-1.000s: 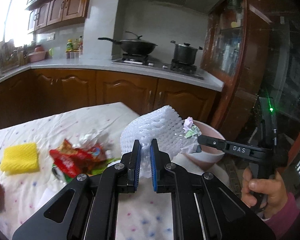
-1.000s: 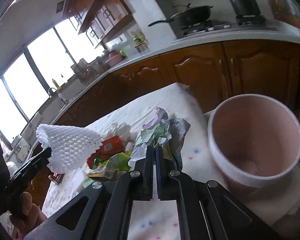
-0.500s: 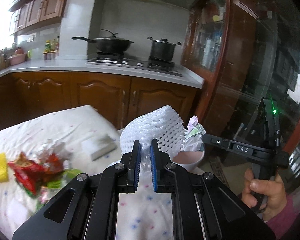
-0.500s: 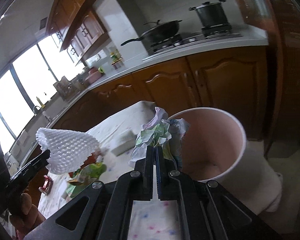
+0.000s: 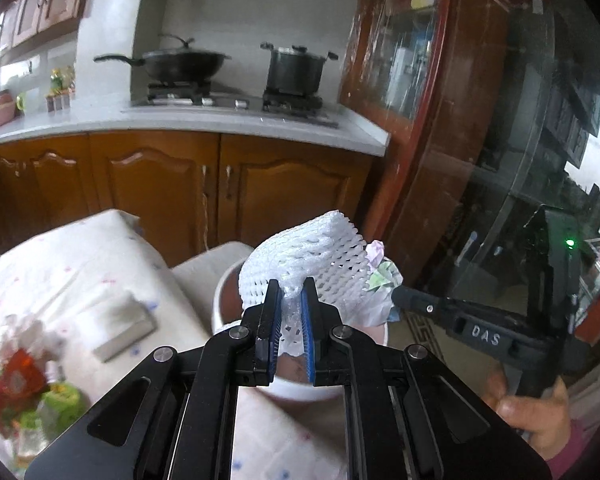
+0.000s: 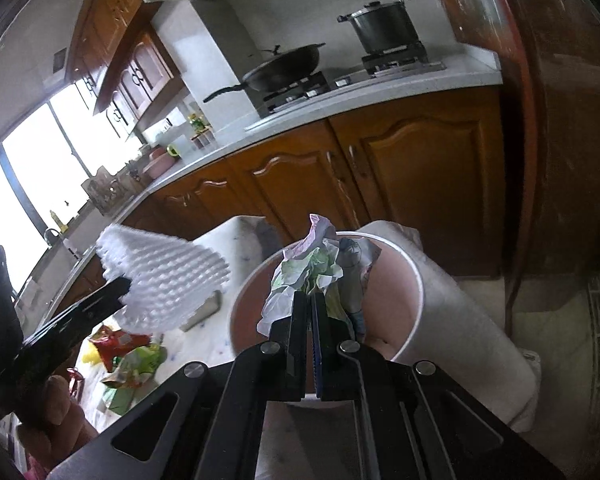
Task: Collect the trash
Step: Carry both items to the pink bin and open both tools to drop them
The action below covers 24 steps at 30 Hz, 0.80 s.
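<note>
My left gripper (image 5: 287,292) is shut on a white foam fruit net (image 5: 308,256) and holds it over the near rim of the pink trash bin (image 5: 220,300). My right gripper (image 6: 313,300) is shut on a crumpled paper wad (image 6: 320,268) and holds it above the open mouth of the bin (image 6: 404,280). In the left wrist view the paper wad (image 5: 382,280) sits just right of the net, with the right gripper's fingers (image 5: 416,304) behind it. The net also shows in the right wrist view (image 6: 164,280), at the left beside the bin.
A table with a dotted white cloth (image 5: 60,264) lies left of the bin. On it are red and green snack wrappers (image 6: 128,348) and a white block (image 5: 120,320). Wooden cabinets (image 5: 220,188) and a glass-door cupboard (image 5: 440,120) stand behind.
Both grippers have carried their loads rightward off the table to the bin. The net and the paper wad now hang over the bin's mouth. Both stay shut.
</note>
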Available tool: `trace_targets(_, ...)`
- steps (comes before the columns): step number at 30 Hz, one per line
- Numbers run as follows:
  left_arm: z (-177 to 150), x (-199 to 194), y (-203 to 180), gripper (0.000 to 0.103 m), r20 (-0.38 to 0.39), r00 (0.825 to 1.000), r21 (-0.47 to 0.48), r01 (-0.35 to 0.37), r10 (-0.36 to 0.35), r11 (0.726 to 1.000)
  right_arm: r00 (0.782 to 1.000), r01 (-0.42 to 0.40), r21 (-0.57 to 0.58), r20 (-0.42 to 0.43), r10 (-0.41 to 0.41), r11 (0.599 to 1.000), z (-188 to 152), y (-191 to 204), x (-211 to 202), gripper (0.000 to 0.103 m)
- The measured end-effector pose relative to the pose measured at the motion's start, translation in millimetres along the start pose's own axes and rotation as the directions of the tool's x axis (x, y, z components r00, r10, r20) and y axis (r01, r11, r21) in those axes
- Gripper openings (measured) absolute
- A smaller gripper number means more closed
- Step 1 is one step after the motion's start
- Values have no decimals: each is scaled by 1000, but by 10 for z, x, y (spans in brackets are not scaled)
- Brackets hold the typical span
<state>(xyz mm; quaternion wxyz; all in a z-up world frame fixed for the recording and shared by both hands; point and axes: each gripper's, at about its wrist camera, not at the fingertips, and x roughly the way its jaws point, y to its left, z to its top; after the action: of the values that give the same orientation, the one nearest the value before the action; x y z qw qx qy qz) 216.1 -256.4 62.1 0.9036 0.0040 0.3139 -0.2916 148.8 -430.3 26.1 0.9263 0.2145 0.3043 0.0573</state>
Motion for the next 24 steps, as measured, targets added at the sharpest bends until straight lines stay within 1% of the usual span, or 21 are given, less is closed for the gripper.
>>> trace_targets(6, -57, 435, 12, 10, -98, 995, -24, 2, -4, 1000, 999, 8, 13, -44, -8, 1000, -10, -136, 191, 2)
trace_targets(8, -75, 520, 21, 12, -122, 993, -30, 4, -8, 1000, 998, 12, 17, -59, -11, 1000, -13, -167, 249, 2)
trace_targets(11, -102, 598, 9, 13, -137, 991, -23, 1, -4, 1000, 997, 13, 30, -71, -11, 999, -15, -225, 298, 2)
trace_targets(12, -108, 609, 5, 20, -143, 990, -21, 3, -6, 1000, 997, 13, 35, -73, -11, 999, -14, -242, 308, 4)
trace_targets(13, -113, 619, 2, 28, -149, 989, -20, 8, -11, 1000, 997, 9, 42, -74, -5, 999, -11, -254, 318, 8)
trace_targets(14, -116, 624, -3, 31, -149, 989, -18, 9, -11, 1000, 997, 2, 56, -74, 3, 998, -11, -272, 323, 8)
trace_targets(16, -113, 658, -14, 41, -152, 988, -13, 3, -5, 1000, 997, -7, 77, -76, 12, 997, -11, -308, 334, 9)
trace_targets(17, -119, 651, -18, 43, -152, 988, -13, 4, -6, 1000, 997, -5, 80, -76, 11, 997, -17, -314, 336, 10)
trace_targets(18, -125, 641, -12, 45, -149, 989, -14, 4, -6, 1000, 997, -3, 87, -74, 10, 996, -22, -326, 331, 15)
trace_targets(19, -127, 638, 4, 50, -149, 989, -15, 2, -4, 1000, 997, -3, 94, -70, 9, 996, -28, -341, 324, 23)
trace_targets(21, -137, 611, 39, 56, -146, 989, -27, -2, -2, 1000, 998, -4, 102, -60, 11, 995, -36, -360, 296, 30)
trace_targets(22, -137, 607, 56, 57, -144, 990, -33, -2, -3, 999, 999, -3, 108, -53, 9, 994, -42, -371, 274, 34)
trace_targets(23, -141, 597, 69, 58, -145, 989, -39, -2, -3, 999, 999, -2, 112, -47, 7, 994, -42, -379, 261, 35)
trace_targets(24, -151, 592, 89, 62, -145, 989, -45, -5, -2, 999, 999, 1, 115, -42, 4, 993, -46, -383, 239, 38)
